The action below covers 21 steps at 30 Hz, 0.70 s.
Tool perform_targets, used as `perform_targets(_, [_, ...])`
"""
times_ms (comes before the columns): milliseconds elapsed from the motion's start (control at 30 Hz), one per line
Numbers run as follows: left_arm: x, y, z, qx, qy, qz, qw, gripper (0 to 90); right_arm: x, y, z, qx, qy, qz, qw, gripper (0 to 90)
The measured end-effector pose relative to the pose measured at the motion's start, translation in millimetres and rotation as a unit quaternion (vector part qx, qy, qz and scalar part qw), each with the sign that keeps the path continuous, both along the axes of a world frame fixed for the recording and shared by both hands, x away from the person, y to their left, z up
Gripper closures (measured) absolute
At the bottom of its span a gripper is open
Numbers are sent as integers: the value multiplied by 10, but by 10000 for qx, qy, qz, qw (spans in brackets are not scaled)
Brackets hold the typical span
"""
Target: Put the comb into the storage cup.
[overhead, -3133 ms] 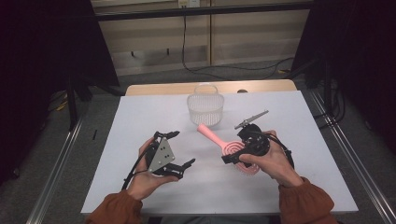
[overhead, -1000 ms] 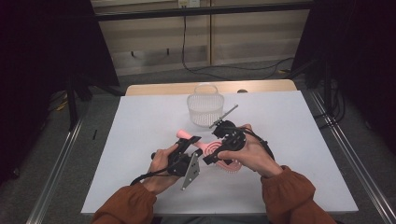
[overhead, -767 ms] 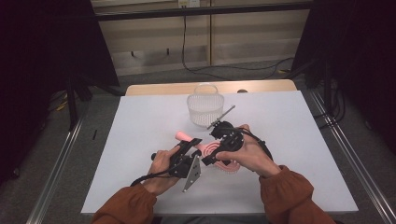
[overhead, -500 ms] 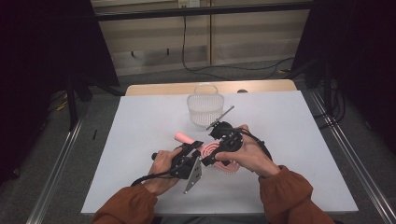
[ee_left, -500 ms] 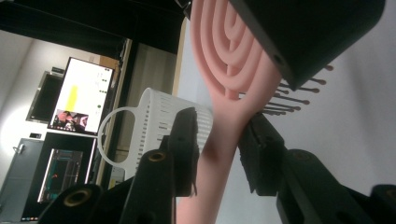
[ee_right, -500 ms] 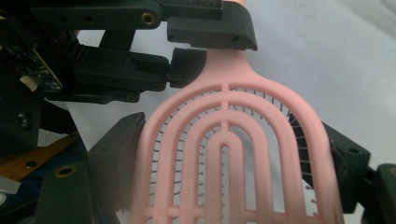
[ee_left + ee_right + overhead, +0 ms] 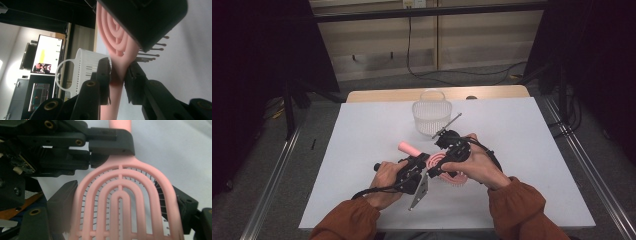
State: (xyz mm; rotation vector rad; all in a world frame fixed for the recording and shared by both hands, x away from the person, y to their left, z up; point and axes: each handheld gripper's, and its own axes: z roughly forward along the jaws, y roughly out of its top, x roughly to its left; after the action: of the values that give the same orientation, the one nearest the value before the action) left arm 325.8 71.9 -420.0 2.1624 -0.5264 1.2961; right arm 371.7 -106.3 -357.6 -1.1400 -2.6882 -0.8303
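Left gripper (image 7: 421, 161) has just been closing on the neck of the pink hairbrush (image 7: 125, 195) and now clamps it, while the right gripper (image 7: 439, 167) grips the brush head by its sides. This looks like a handover above the near-middle of the table (image 7: 362, 130), near the white basket (image 7: 432, 115). Next, the right jaws should probably let go.

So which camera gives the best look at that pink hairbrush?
The right gripper view: the pink hairbrush shows its arched head and bristles close up. The left gripper view catches its neck between the jaws; the high view shows its handle, small, between both hands.
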Motion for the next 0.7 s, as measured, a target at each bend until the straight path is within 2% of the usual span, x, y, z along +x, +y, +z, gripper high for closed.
perform_targets(200, [1, -6, -24, 71, -8, 24, 10000, 776, 24, 8, -25, -3, 78, 9, 10000, 209])
perform_targets(300, [2, -3, -40, 10, 57, 42, 10000, 780, 41, 19, -31, -37, 150, -7, 9999, 207])
perform_targets(333, [-2, -3, -38, 6, 18, 54, 10000, 783, 48, 14, -32, -11, 193, -5, 9998, 205])
perform_targets(400, [11, 4, -36, -113, 159, 61, 9998, 790, 66, -9, -24, 86, 266, -61, 9996, 195])
perform_targets(433, [15, 6, -32, -136, 164, 56, 9998, 793, 70, -20, -17, 103, 251, -80, 9996, 191])
perform_targets(500, [15, 6, -31, -168, 312, 100, 9993, 801, 76, -36, 1, 163, 262, -169, 9994, 188])
perform_targets(700, [18, 0, -28, -239, 403, 197, 9987, 810, 90, -49, 26, 168, 358, -164, 9991, 148])
